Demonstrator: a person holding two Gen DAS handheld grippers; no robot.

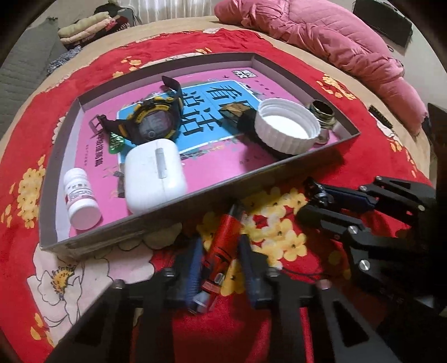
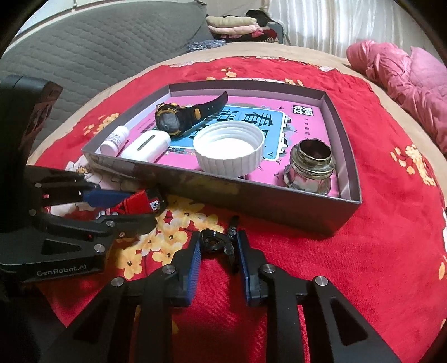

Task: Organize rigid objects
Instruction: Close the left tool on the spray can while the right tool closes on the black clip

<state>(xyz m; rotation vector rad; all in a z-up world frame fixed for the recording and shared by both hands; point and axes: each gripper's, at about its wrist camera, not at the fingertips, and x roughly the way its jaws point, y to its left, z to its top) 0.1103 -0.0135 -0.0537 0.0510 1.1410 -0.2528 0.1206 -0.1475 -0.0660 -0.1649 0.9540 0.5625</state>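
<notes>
Left wrist view alone shows a small gold-black object (image 1: 234, 111) behind the white cap (image 1: 287, 125).

Red floral blanket (image 2: 377, 237), grey sofa (image 2: 106, 36), white curtain (image 2: 321, 25) bkgd.

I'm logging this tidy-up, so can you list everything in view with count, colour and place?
box: 1, grey, on the red blanket
book: 1, pink and blue, lining the box
watch: 1, black and yellow, in box
earbud case: 1, white, in box
pill bottle: 1, white, box corner, lying down
large cap: 1, white, in box, open side up
glass jar: 1, clear, in box
small dark brown item: 1, behind the cap, unclear
red lighter: 1, between left fingers
small black item: 1, between right fingers
blanket: 1, red floral
pink quilt: 1, far side
left gripper: black, blue pads
right gripper: same
</notes>
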